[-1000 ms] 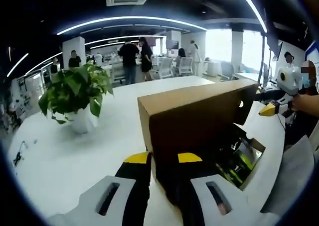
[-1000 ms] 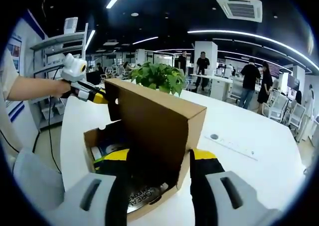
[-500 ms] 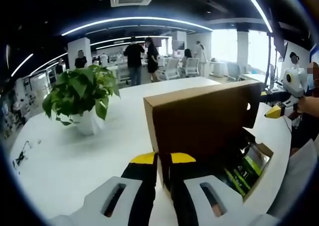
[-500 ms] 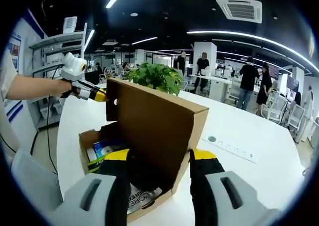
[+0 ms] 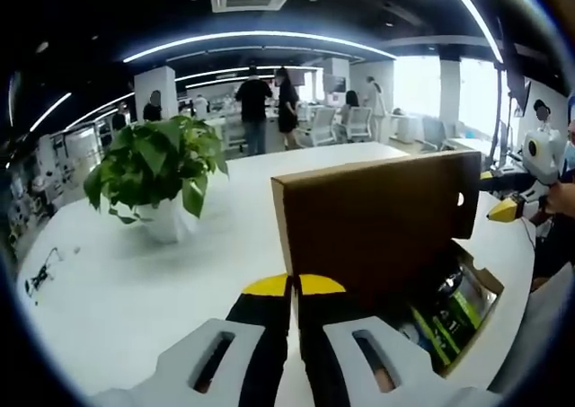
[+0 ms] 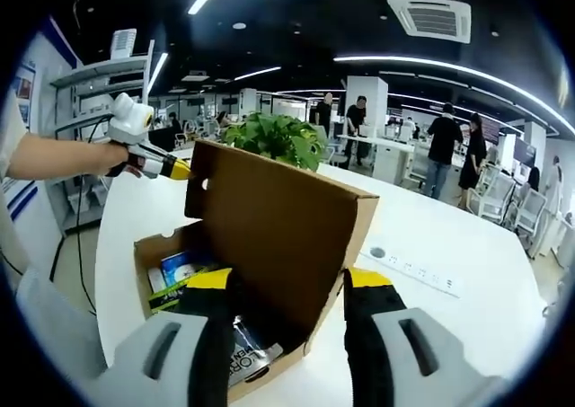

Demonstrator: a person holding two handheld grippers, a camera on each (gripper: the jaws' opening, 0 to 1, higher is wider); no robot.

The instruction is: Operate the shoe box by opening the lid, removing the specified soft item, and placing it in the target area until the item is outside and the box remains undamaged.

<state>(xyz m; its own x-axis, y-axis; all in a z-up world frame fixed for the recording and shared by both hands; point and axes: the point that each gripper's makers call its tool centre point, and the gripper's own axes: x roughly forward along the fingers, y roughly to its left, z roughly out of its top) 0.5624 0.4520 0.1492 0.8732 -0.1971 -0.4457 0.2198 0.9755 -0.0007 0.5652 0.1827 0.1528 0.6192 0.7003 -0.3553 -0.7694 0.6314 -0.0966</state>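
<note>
A brown cardboard shoe box [image 5: 386, 272] sits on a white table [image 5: 117, 290], its lid [image 5: 377, 223] raised upright. The left gripper [image 5: 295, 286], yellow-tipped jaws closed together, meets the lid's near left edge. Dark packaged items [image 5: 449, 304] lie inside. A potted green plant [image 5: 157, 169] stands far left. The right gripper [image 5: 514, 207] appears far right.

Shoe box [image 6: 225, 272] sitting on table [image 6: 449, 326], lid [image 6: 269, 218] standing raised over it; contents [image 6: 180, 272] lying inside box; potted plant [image 6: 274, 137] standing on table behind lid; power strip [image 6: 409, 268] lying right of box; people [image 6: 440, 146] standing well behind table.

In left gripper view, plant [image 5: 157, 169] standing left of lid [image 5: 377, 218].
</note>
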